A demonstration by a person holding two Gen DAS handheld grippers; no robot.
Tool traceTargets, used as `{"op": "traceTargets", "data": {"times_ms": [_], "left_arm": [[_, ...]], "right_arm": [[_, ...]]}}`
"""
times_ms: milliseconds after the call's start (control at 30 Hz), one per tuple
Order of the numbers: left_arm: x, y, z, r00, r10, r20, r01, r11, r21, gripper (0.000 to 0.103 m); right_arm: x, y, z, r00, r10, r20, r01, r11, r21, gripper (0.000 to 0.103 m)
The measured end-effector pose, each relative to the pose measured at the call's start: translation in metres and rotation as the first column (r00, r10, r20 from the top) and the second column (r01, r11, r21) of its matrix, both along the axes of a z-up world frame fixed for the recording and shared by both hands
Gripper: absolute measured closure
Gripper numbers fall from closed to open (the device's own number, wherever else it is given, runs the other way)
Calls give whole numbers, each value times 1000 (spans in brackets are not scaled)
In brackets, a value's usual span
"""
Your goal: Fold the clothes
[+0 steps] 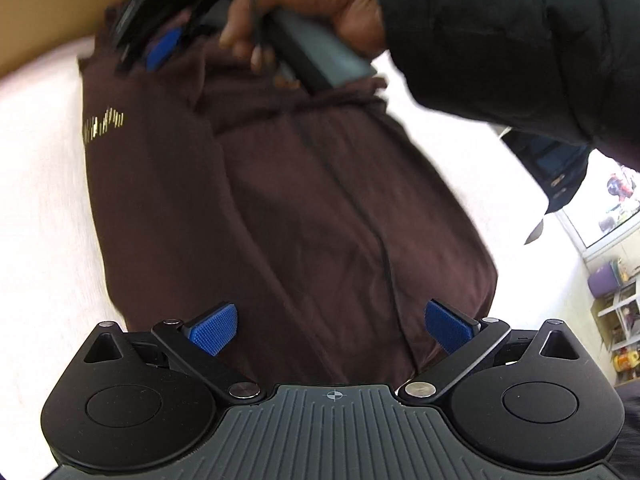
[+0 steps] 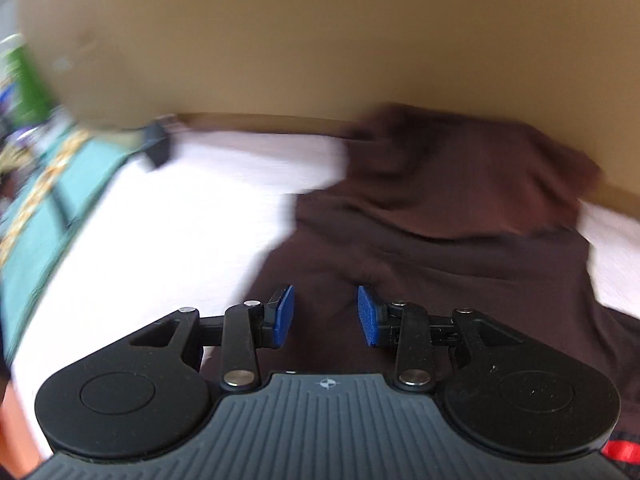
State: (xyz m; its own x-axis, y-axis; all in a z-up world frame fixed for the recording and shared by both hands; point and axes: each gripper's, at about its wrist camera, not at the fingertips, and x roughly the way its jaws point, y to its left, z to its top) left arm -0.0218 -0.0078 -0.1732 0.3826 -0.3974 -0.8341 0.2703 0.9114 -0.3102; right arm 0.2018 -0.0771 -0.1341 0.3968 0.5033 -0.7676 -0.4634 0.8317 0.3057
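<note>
Two hand-held grippers work over one dark brown garment (image 1: 280, 208) that lies spread on a white bed sheet (image 1: 36, 208), with a tan headboard or wall (image 2: 320, 40) rising just behind it. From the left wrist view, the left hand-held gripper (image 1: 332, 326) hangs above the near edge of the garment with its blue pads (image 1: 214, 328) wide apart and nothing between them. A small gold print (image 1: 103, 123) shows on the cloth toward the left side, and a thin dark cable (image 1: 360, 216) trails across the fabric. At the far end of the garment, a hand (image 1: 316, 4) in a black padded sleeve (image 1: 520, 40) holds the right hand-held gripper (image 2: 326, 316), whose blue pad sits at the bunched top edge of the cloth. In the right wrist view its jaws stand partly apart above the brown fabric, and no fold is caught between them. That view is blurred; the cloth is rumpled into a heap against the tan surface. A teal patterned cloth (image 2: 52, 200) lies beyond the sheet on the left.
</note>
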Motion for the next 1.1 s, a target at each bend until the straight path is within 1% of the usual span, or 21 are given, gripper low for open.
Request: {"op": "traceTargets", "data": {"times_ms": [33,67,100,133,167,200,233,267,333,400,467,533,600,633,700,767,833,933,1000,1100], "left_arm": [[0,1,-4,1000,1,-9,-1,1000,3,0],[-1,0,-4,1000,-7,-3,7,1000,7,0],[-2,0,-4,1000,-15,3,15,1000,10,0],[-2,0,-4,1000,-22,8,22,1000,13,0],[-1,0,-4,1000,-29,6,29,999,18,0],[1,0,-3,999,-32,-1,32,999,22,0],[4,0,-2,999,-36,-8,36,999,26,0],[6,0,0,999,-37,-14,38,999,29,0],[11,6,11,1000,-17,8,17,1000,15,0],[16,14,24,999,10,41,-10,1000,-6,0],[27,24,34,997,43,65,-41,999,-29,0],[43,33,43,994,75,84,-72,997,-42,0],[62,44,50,988,118,97,-113,992,-50,0],[73,50,52,985,139,98,-133,989,-66,0],[101,64,53,980,182,74,-174,979,-107,0],[130,68,48,977,210,43,-204,972,-119,0],[157,67,40,975,220,13,-216,968,-126,0],[180,58,27,977,214,-18,-215,972,-94,0],[186,48,17,978,204,-36,-206,978,-42,0],[187,39,7,983,181,-28,-181,983,9,0]], "right_arm": [[3,-8,-1,999,-39,-15,39,998,41,83],[4,-16,-1,997,-76,-29,77,995,57,92],[6,-23,-1,993,-112,-45,115,991,73,91],[5,-30,0,989,-143,-48,147,986,79,85],[1,-39,5,986,-166,-32,168,983,71,73],[-3,-47,9,982,-188,-16,189,980,63,67],[-8,-58,13,978,-209,-8,209,975,73,65],[-15,-71,18,974,-227,-13,227,968,108,65],[-31,-96,30,966,-258,-25,258,950,177,64],[-52,-118,38,965,-260,-34,261,941,217,59],[-76,-131,41,969,-241,-47,245,940,237,56],[-101,-138,37,973,-218,-71,229,946,228,56],[-129,-145,29,968,-239,-78,250,951,183,56],[-143,-148,23,961,-265,-78,274,951,145,56],[-169,-154,10,950,-298,-90,306,947,95,54],[-193,-158,-1,946,-306,-108,315,946,74,55],[-218,-163,0,949,-305,-81,311,947,74,55],[-243,-169,2,943,-320,-92,327,943,63,54],[-258,-173,4,941,-322,-102,329,943,53,53],[-279,-177,3,936,-328,-129,338,940,57,52]]}}
